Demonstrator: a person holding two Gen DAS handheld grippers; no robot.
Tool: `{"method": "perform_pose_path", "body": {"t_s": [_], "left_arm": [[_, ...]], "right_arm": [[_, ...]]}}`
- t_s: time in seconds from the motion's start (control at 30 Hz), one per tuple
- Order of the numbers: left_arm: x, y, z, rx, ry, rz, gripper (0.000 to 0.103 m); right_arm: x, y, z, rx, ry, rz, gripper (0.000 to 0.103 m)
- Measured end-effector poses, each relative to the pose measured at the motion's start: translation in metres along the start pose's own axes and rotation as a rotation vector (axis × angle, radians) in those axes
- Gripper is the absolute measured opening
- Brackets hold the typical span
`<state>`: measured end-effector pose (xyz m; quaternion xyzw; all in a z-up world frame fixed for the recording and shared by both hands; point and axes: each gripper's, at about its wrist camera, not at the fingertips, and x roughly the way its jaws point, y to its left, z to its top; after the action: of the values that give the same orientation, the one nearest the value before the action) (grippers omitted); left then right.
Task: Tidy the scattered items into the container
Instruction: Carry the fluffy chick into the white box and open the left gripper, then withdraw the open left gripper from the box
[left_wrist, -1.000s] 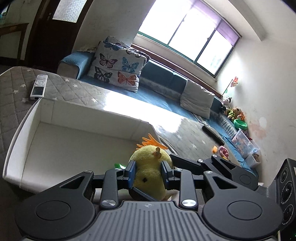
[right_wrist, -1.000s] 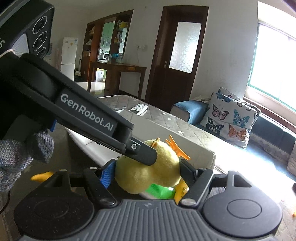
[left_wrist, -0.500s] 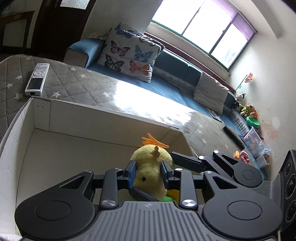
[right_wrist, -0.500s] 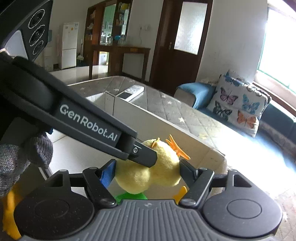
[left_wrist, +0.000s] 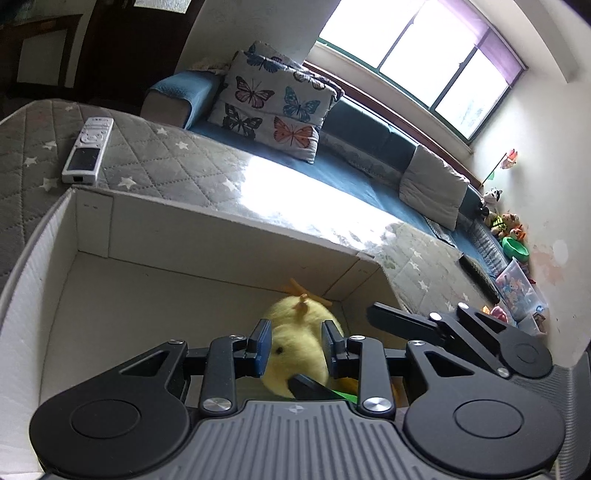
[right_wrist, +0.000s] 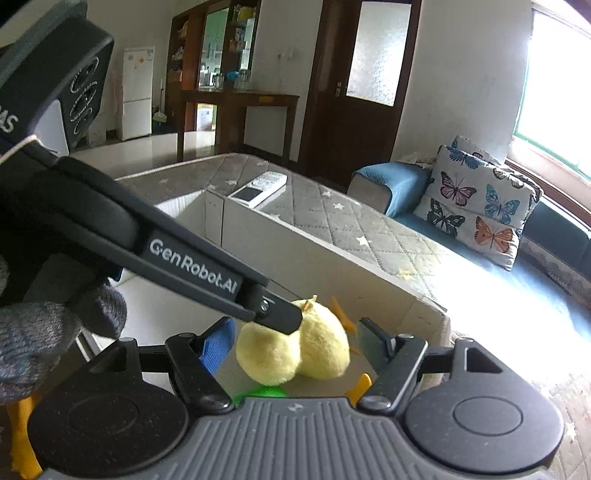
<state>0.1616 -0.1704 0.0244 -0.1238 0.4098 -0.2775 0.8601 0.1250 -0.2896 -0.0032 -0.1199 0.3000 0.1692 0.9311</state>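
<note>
While a second ago the fluffy yellow plush chick (left_wrist: 295, 347) hung short of the rim, the left gripper (left_wrist: 295, 349) now pinches it low inside the white cardboard box (left_wrist: 221, 236). Beside it, the right gripper (right_wrist: 295, 341) stands spread around the toy without pressing, so release looks next; the white remote control (left_wrist: 86, 149) lies beyond on the quilted grey cover.
</note>
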Motion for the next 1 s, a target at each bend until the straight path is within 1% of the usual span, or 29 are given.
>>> {"method": "perform_pose_path", "body": {"t_s": [0.3, 0.37, 0.5, 0.63, 0.77, 1.0], "left_arm": [[-0.029, -0.021, -0.007, 0.032, -0.042, -0.013, 0.031], [-0.037, -0.026, -0.011, 0.038, -0.05, -0.02, 0.032], [-0.05, -0.034, -0.023, 0.045, -0.059, -0.036, 0.032], [-0.061, -0.043, -0.038, 0.054, -0.059, -0.046, 0.032], [-0.069, -0.049, -0.053, 0.074, -0.055, -0.038, 0.032], [-0.077, -0.058, -0.076, 0.1, -0.04, -0.031, 0.033]], "right_arm": [[-0.048, 0.001, -0.011, 0.008, -0.059, -0.023, 0.077], [-0.06, 0.002, -0.016, 0.009, -0.072, -0.03, 0.08], [-0.083, 0.006, -0.028, 0.02, -0.091, -0.041, 0.08], [-0.1, 0.011, -0.045, 0.024, -0.083, -0.056, 0.081], [-0.112, 0.02, -0.063, 0.042, -0.066, -0.07, 0.082], [-0.121, 0.023, -0.09, 0.085, -0.034, -0.087, 0.083]]}}
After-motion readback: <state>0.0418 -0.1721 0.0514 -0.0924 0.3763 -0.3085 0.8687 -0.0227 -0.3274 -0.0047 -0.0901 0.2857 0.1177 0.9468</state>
